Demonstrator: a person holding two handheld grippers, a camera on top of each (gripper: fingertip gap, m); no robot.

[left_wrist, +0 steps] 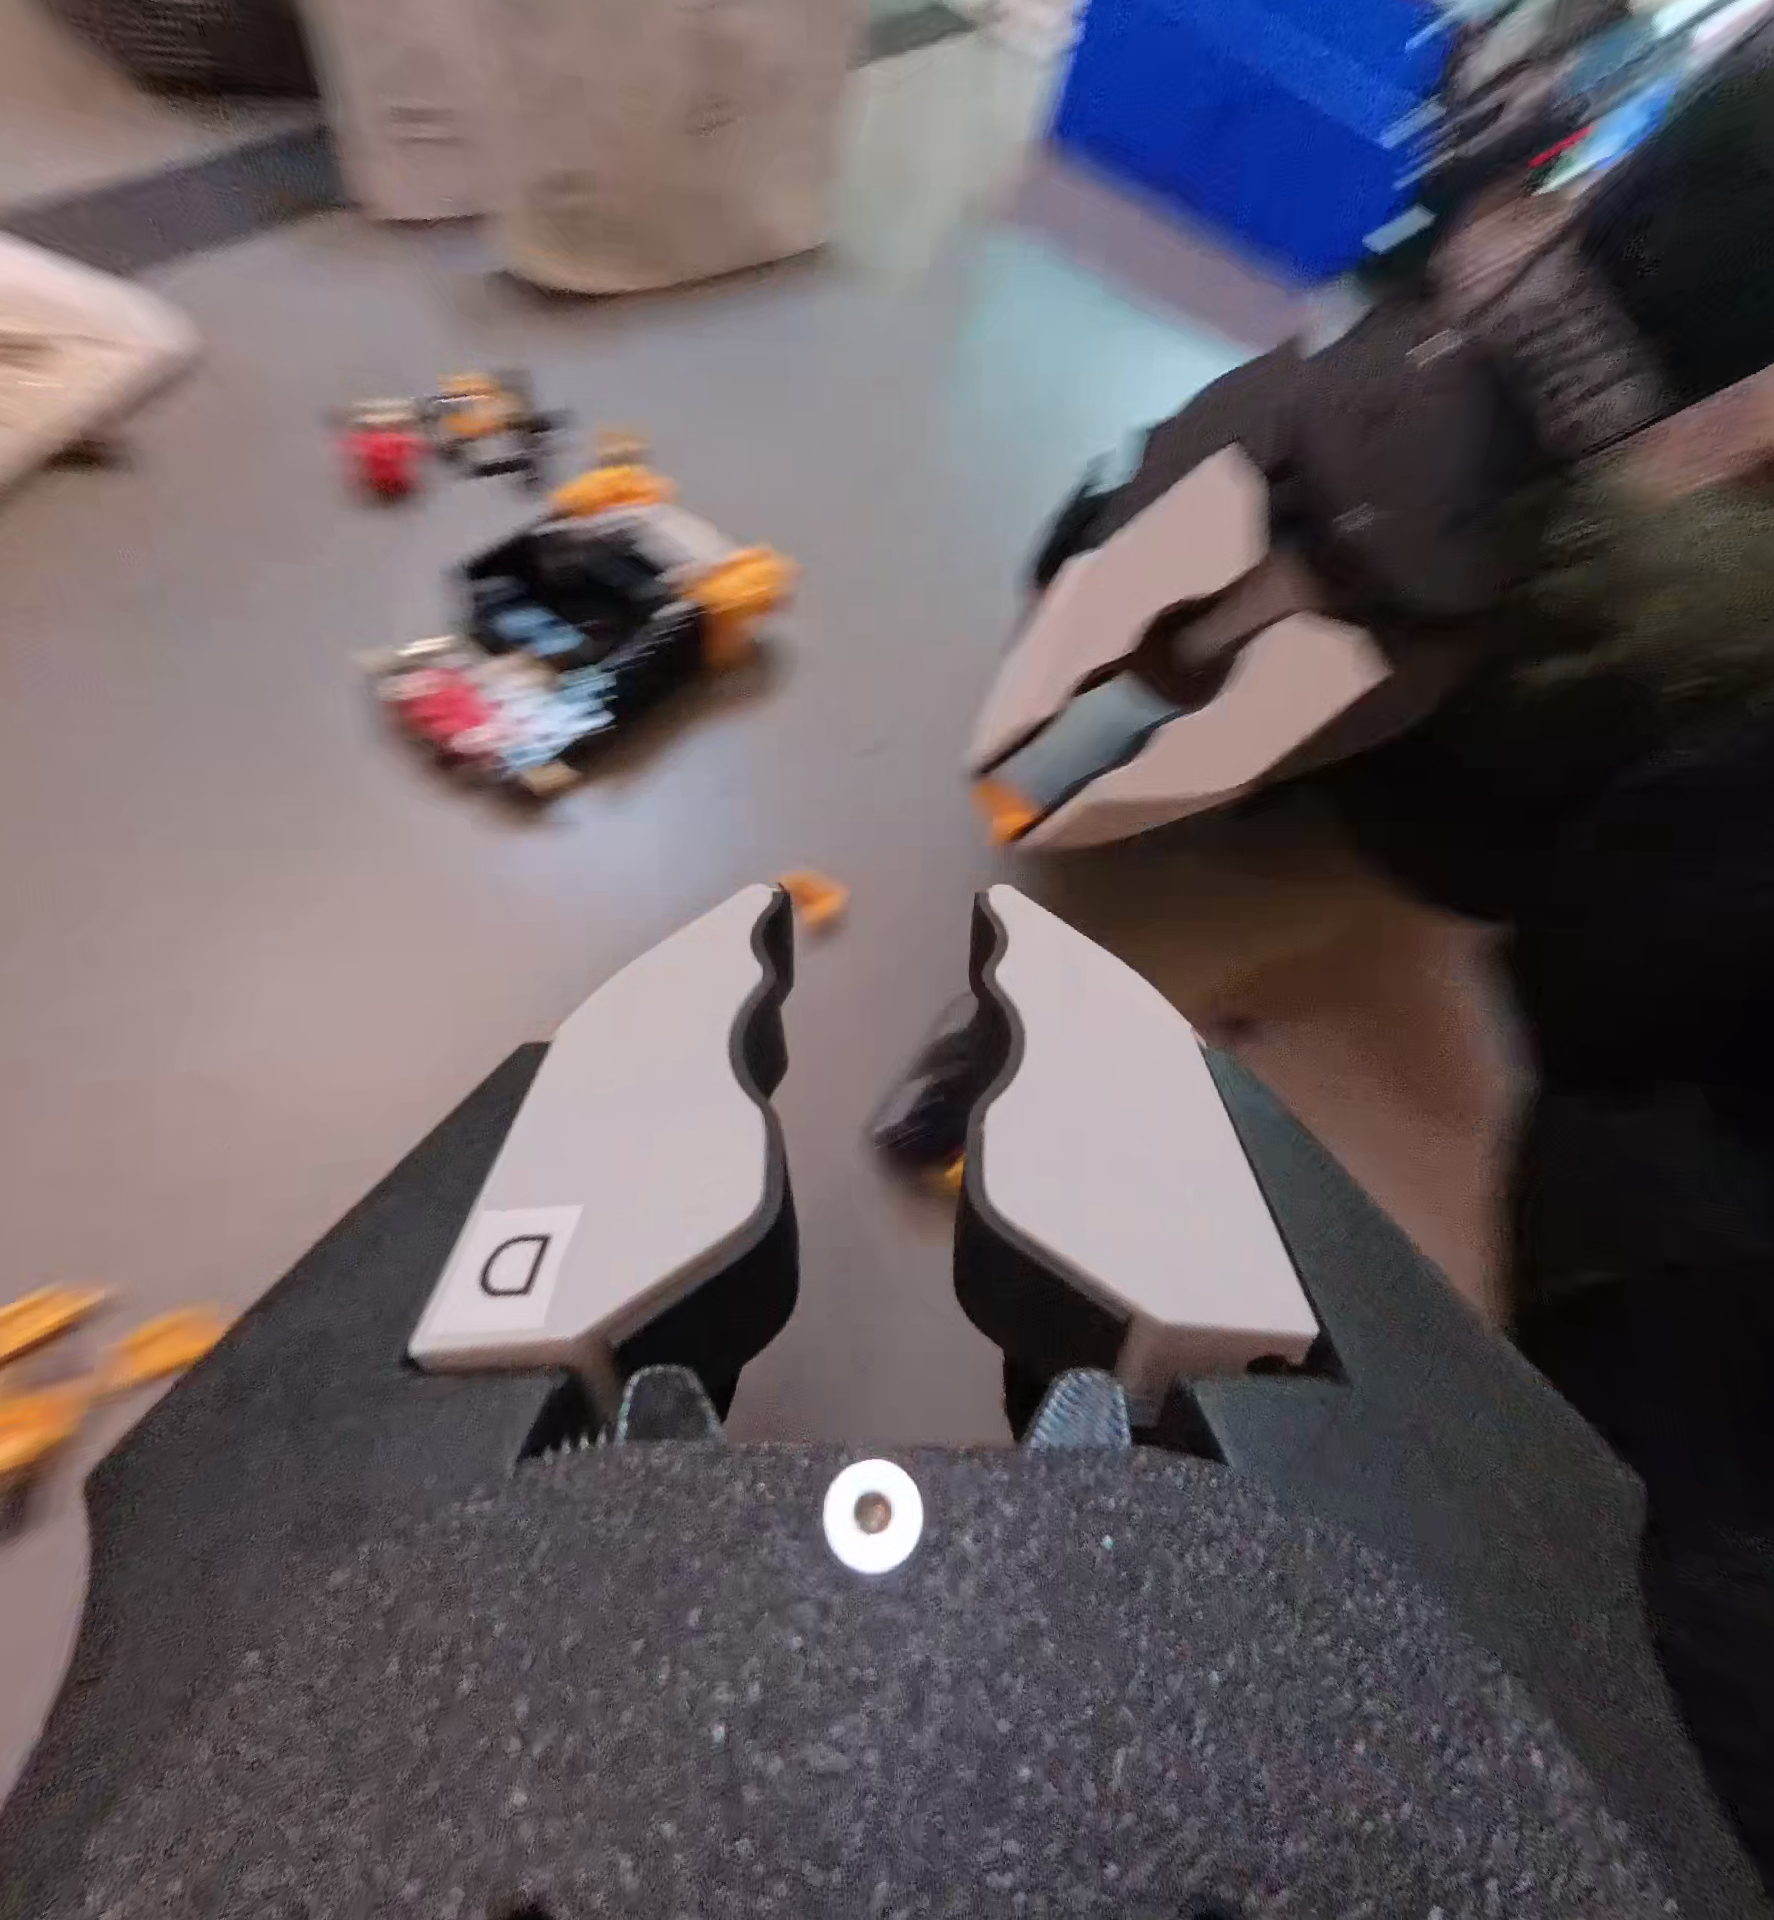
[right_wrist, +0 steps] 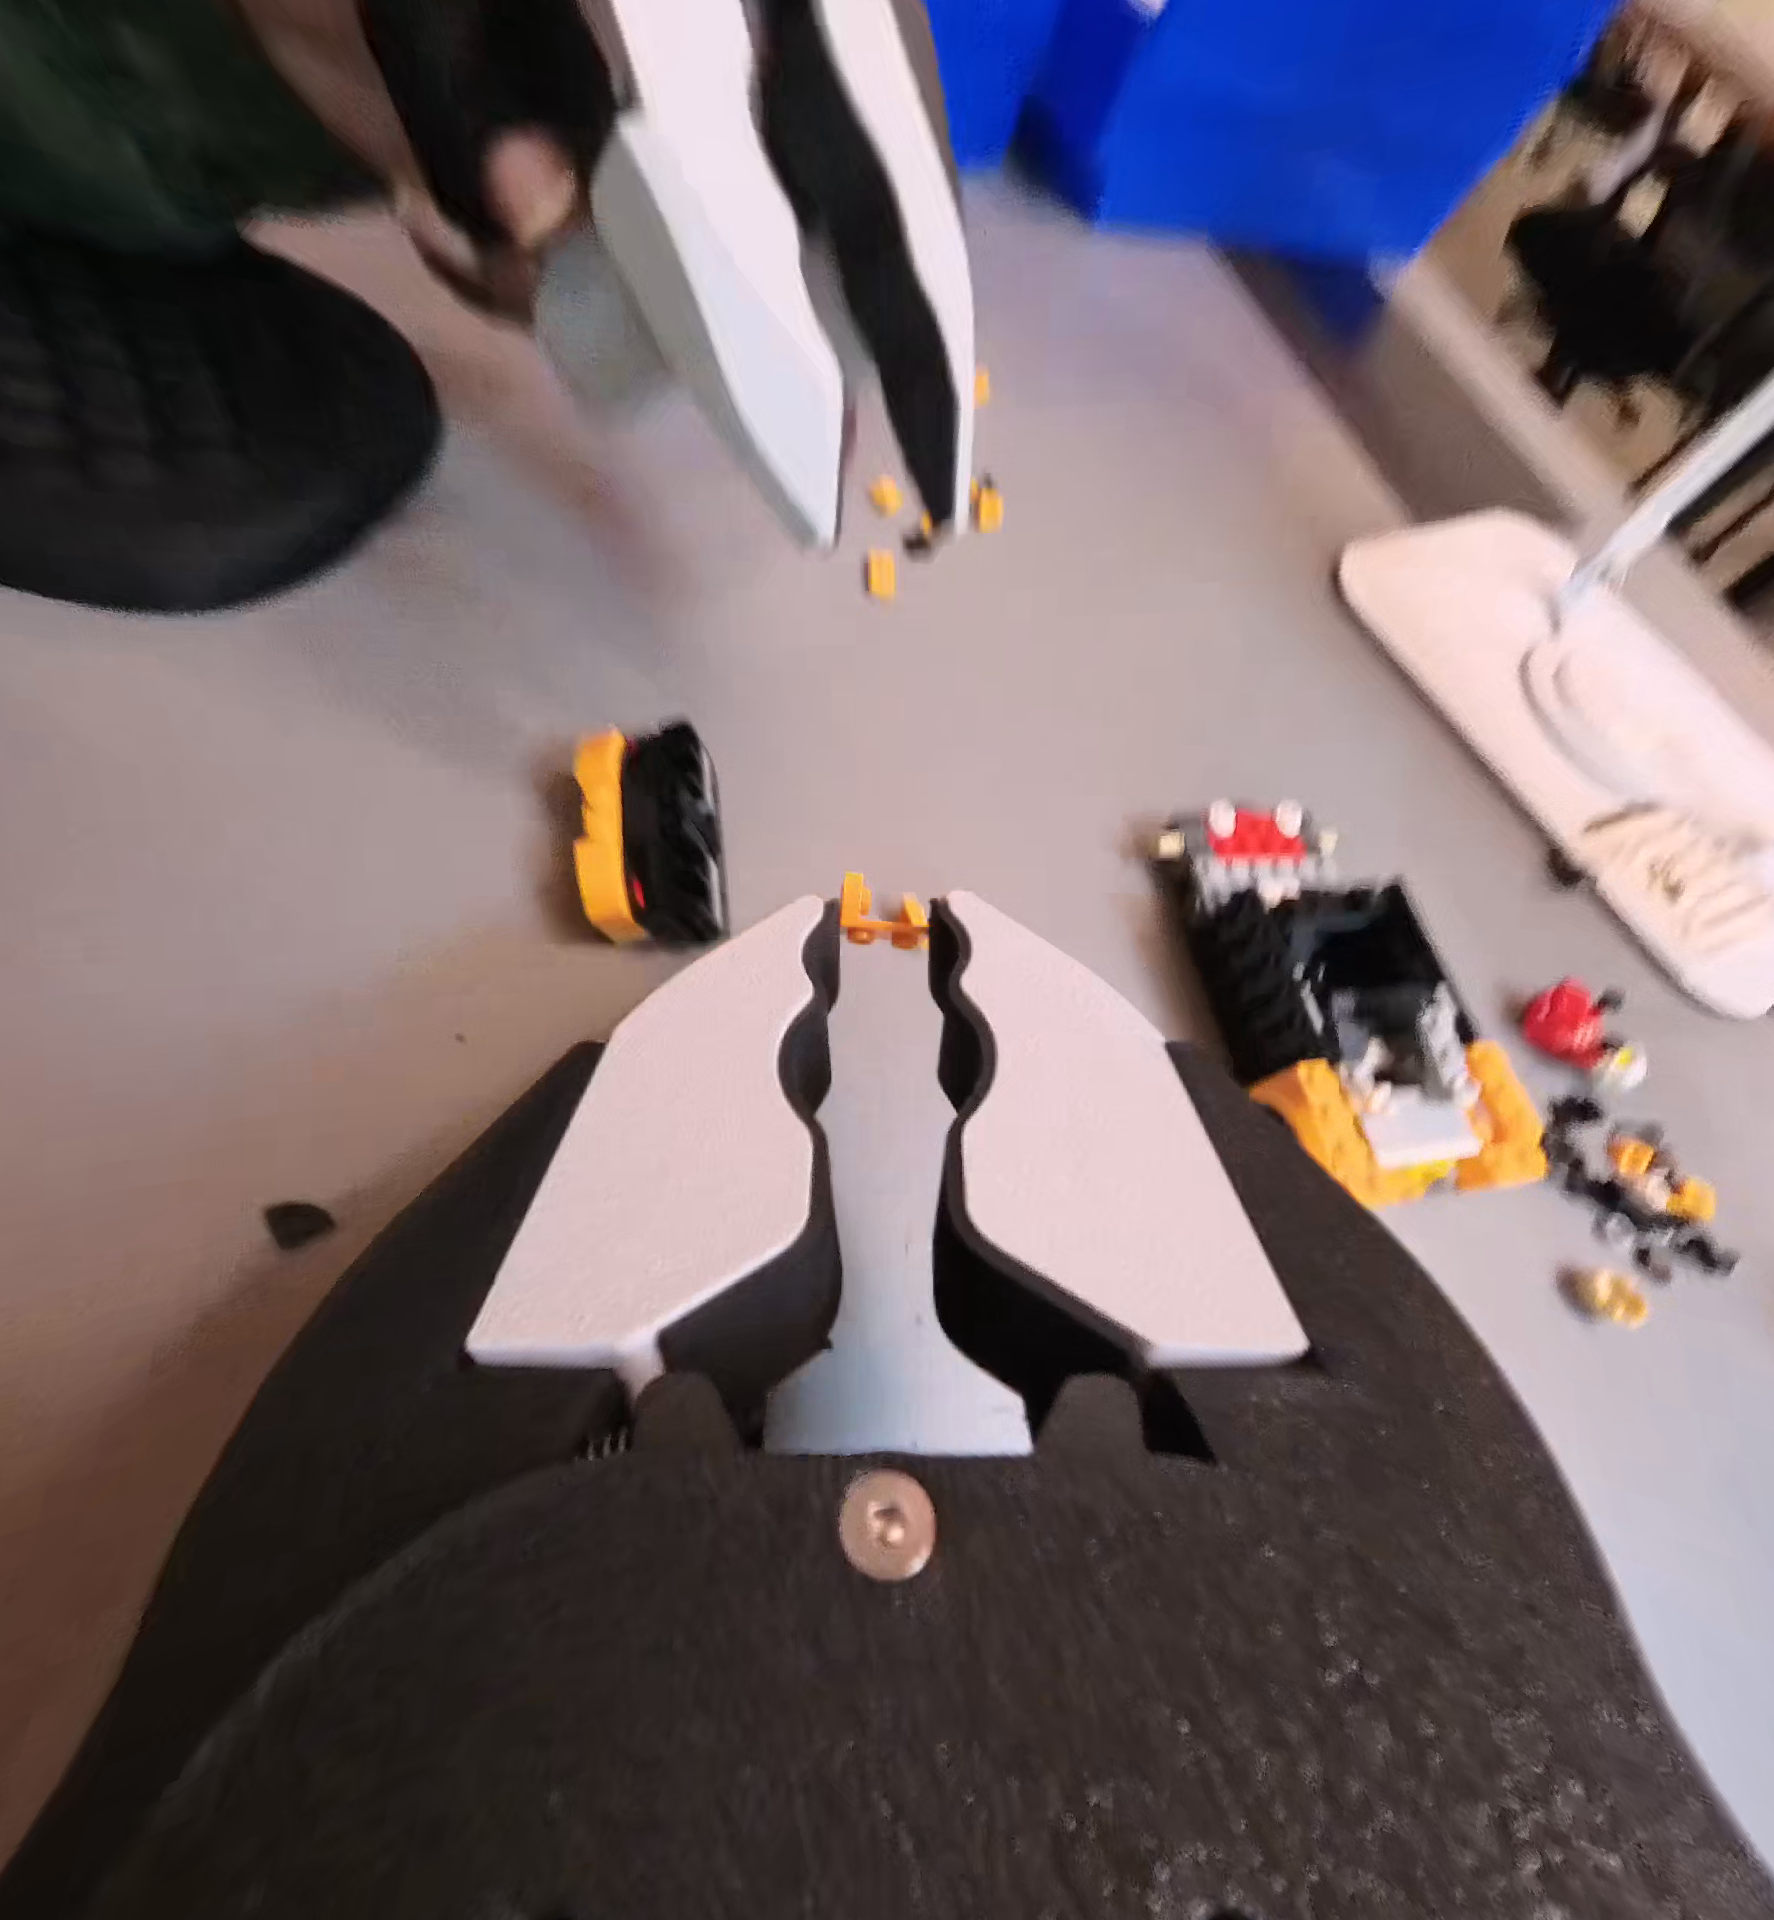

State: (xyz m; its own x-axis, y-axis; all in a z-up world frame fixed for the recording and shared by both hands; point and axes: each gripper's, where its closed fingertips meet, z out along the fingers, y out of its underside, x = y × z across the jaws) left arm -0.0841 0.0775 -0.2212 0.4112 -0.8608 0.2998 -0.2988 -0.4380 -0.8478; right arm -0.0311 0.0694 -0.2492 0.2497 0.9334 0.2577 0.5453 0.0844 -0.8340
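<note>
My right gripper (right_wrist: pixel 888 914) is shut on a small orange brick piece (right_wrist: pixel 883 923), which spans the gap between its fingertips just above the grey table (right_wrist: pixel 239 831). The left wrist view shows that gripper (left_wrist: pixel 1008 805) at the right with the orange piece (left_wrist: pixel 1002 808) at its tips. My left gripper (left_wrist: pixel 883 914) is open and holds nothing; a small orange piece (left_wrist: pixel 815 899) lies on the table by its left fingertip. In the right wrist view the left gripper (right_wrist: pixel 883 520) hangs over several small loose orange pieces (right_wrist: pixel 881 571). A black and orange brick part (right_wrist: pixel 649 836) lies between the grippers.
A partly built black and orange brick vehicle (right_wrist: pixel 1350 1029) (left_wrist: pixel 592 623) sits on the table with a red piece (right_wrist: pixel 1569 1013) and small loose parts (right_wrist: pixel 1641 1195) beside it. A white lamp base (right_wrist: pixel 1589 748), blue bins (right_wrist: pixel 1278 104) and a black seat (right_wrist: pixel 135 416) stand around.
</note>
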